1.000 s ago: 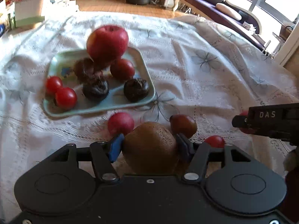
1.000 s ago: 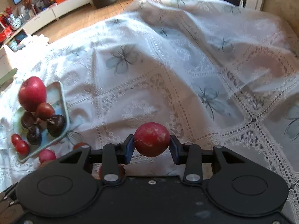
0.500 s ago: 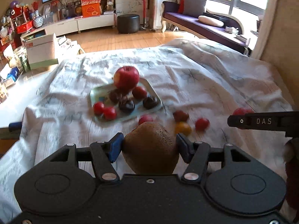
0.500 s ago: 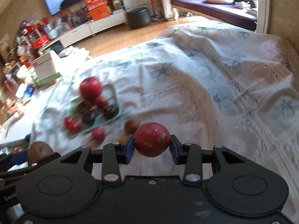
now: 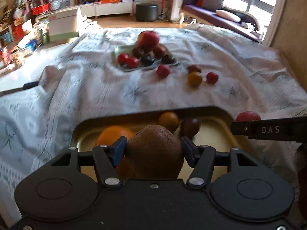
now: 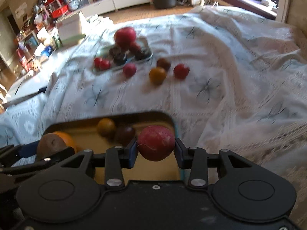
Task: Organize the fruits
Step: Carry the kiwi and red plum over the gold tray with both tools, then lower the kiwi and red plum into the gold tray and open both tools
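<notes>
Two trays — near yellow tray (image 5: pixel 214 113) holds orange (image 5: pixel 113 135); left tool (image 5: pixel 153 149) grips kiwi (image 5: pixel 153 153), right tool (image 6: pixel 155 149) plum (image 6: pixel 155 143).

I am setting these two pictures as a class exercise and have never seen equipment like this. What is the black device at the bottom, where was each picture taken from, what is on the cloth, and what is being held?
There is no robot here: a person holds a pair of hand tongs in each hand, with a camera on each looking forward along its fingers. One picture comes from the left tongs, the other from the right tongs. The left pair grips a brown kiwi; the right pair grips a red fruit. Both are above a yellow tray already holding an orange and two small fruits. Farther off on the white cloth, a green tray holds an apple and small fruits, with four loose fruits beside it.
</notes>
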`<state>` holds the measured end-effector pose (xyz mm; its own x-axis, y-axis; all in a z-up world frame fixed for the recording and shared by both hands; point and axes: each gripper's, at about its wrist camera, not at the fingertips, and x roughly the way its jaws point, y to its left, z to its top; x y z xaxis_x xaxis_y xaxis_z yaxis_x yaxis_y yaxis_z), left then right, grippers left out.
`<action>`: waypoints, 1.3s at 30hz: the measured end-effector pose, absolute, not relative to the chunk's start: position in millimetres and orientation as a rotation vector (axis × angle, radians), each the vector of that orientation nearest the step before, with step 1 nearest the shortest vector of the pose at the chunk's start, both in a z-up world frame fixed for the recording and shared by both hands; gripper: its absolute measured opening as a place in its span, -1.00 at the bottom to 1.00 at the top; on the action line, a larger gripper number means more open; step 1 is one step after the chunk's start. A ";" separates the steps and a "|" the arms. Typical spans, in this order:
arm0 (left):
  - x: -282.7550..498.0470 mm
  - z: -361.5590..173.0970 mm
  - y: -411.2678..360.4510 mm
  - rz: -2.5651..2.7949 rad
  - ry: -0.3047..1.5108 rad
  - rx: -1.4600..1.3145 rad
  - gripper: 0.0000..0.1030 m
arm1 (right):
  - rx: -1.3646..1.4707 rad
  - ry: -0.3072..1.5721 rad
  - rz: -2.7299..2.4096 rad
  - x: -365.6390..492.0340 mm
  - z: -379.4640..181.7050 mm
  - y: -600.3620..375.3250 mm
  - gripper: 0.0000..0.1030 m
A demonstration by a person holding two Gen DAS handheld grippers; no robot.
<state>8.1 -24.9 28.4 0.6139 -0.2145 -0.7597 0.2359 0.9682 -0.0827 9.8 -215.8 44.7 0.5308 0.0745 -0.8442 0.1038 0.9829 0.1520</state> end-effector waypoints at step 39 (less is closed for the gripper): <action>-23.1 25.7 -27.3 -0.213 0.882 0.093 0.25 | 0.131 1.094 -0.023 2.4 25.8 -203.6 -0.17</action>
